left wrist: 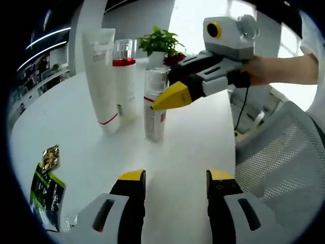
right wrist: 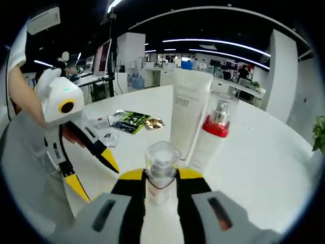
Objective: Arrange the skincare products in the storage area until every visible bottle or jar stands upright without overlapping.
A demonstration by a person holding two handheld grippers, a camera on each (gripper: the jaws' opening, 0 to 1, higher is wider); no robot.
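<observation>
Three products stand upright on the white table (left wrist: 193, 137): a tall white tube (left wrist: 101, 76), a clear-capped bottle with a red band (left wrist: 124, 76) and a small pump bottle (left wrist: 155, 119). My right gripper (left wrist: 170, 97) comes in from the right and is shut on the small bottle. In the right gripper view the small bottle (right wrist: 161, 170) sits between my right gripper (right wrist: 161, 177) jaws, with the tube (right wrist: 188, 109) and the red-band bottle (right wrist: 213, 132) just behind. My left gripper (left wrist: 175, 179) is open and holds nothing, a short way in front of the group; it also appears at left (right wrist: 94, 175).
Flat sachets (left wrist: 48, 190) lie on the table to the left, also seen behind the left gripper (right wrist: 132, 122). A potted plant (left wrist: 160, 43) stands at the far edge. A mesh chair (left wrist: 284, 162) is beside the table on the right.
</observation>
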